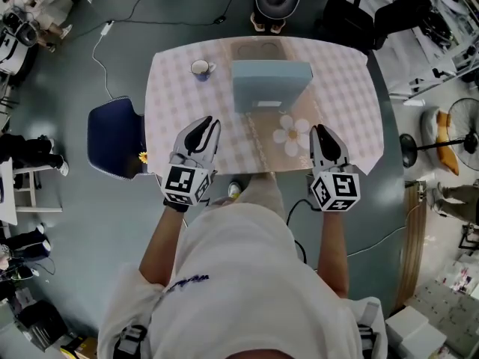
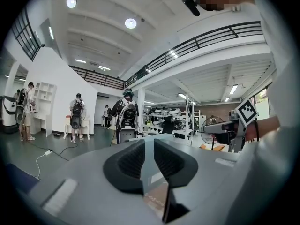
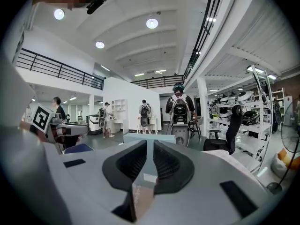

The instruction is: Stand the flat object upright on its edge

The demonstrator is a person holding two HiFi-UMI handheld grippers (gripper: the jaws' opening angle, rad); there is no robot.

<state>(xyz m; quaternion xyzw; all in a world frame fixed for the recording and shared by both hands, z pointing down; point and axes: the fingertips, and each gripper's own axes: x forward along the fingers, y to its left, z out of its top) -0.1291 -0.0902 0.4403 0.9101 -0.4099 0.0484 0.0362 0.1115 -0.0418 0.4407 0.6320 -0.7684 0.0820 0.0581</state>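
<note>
**Both grippers empty, clear of object**

Checked table (image 1: 344,118): the blue-grey flat object (image 1: 266,84) sits at mid-table toward the far side, apparently upright on its edge. Left gripper (image 1: 206,126) and right gripper (image 1: 320,131) hover over the near edge, well apart from it, jaws closing to a narrow gap on nothing. A cup (image 1: 200,69) stands at far left.

Pale checked cloth (image 1: 176,114) over the counter (image 1: 348,96), small mug (image 1: 200,69) near far left corner, pale blue flat box (image 1: 269,82) mid-far side, white flower shape (image 1: 291,134) near right.
</note>
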